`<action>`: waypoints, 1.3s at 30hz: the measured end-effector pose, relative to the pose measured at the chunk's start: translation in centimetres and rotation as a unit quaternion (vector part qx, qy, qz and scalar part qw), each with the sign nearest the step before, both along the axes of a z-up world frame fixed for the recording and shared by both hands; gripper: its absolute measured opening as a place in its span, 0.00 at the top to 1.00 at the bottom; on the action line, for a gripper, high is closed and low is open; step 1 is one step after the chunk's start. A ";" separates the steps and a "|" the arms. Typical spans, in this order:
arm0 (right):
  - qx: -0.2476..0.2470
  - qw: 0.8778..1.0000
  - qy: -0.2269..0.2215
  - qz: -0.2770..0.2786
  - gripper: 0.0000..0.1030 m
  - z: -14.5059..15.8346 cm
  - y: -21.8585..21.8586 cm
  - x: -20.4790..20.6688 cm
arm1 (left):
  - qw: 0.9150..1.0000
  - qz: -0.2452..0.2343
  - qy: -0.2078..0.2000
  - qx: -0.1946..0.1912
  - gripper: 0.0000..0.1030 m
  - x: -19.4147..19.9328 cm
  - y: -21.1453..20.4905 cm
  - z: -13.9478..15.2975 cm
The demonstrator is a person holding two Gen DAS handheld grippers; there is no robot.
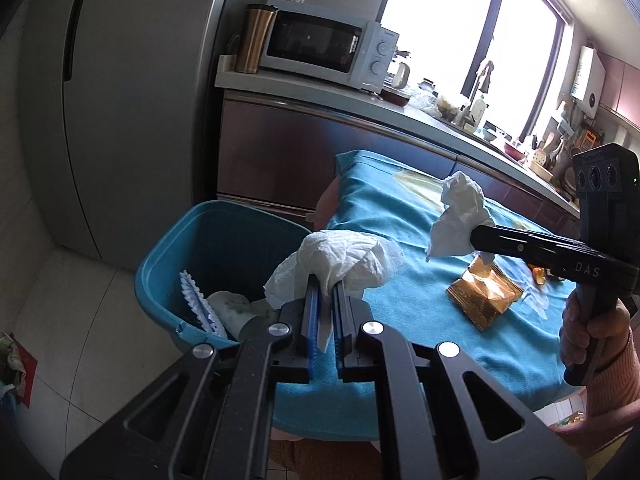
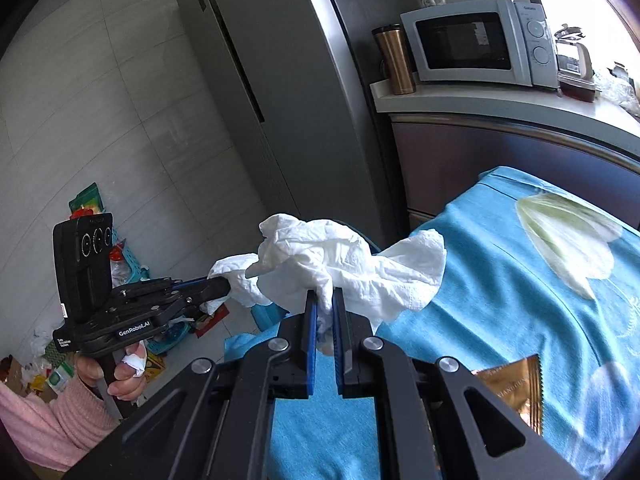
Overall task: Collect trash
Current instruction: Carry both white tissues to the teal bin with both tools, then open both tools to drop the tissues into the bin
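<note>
My left gripper (image 1: 326,286) is shut on a crumpled white tissue (image 1: 340,258) and holds it at the rim of the teal trash bin (image 1: 168,256). The bin stands beside the table's left end and holds white paper scraps (image 1: 200,304). My right gripper (image 2: 325,300) is shut on a second crumpled white tissue (image 2: 352,264) above the blue tablecloth (image 2: 500,300). In the left wrist view the right gripper (image 1: 478,236) holds its tissue (image 1: 458,216) over the table. In the right wrist view the left gripper (image 2: 222,286) holds its tissue (image 2: 238,278) at the left.
A gold snack wrapper (image 1: 482,294) lies on the tablecloth; it also shows in the right wrist view (image 2: 516,384). An orange wrapper (image 1: 538,272) lies further right. Behind are a fridge (image 1: 120,100), a counter with a microwave (image 1: 328,46) and a tumbler (image 1: 254,38). Clutter lies on the floor (image 2: 132,272).
</note>
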State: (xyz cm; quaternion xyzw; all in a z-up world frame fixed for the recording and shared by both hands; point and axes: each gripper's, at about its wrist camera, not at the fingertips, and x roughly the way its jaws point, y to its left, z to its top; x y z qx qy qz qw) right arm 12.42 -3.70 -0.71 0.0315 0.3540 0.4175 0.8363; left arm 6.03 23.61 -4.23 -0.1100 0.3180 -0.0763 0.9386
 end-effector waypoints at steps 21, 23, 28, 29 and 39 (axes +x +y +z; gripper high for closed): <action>0.012 0.996 0.049 0.077 0.94 -0.1 8.9 3.1 | 0.996 0.081 0.040 -0.005 0.93 2.8 4.5 -2.9; 0.011 0.995 0.057 0.078 0.93 -0.4 9.7 3.7 | 0.996 0.084 0.043 -0.007 0.93 3.0 4.6 -3.2; 0.004 0.994 0.083 0.075 0.93 -1.8 11.3 4.9 | 0.994 0.096 0.051 -0.006 0.92 3.4 5.1 -3.9; 0.001 0.994 0.087 0.073 0.92 -2.1 11.5 5.1 | 0.994 0.098 0.053 -0.006 0.92 3.5 5.1 -4.1; -0.030 0.987 0.146 0.053 0.90 -5.5 13.8 7.3 | 0.990 0.111 0.083 -0.010 0.91 4.8 6.1 -6.3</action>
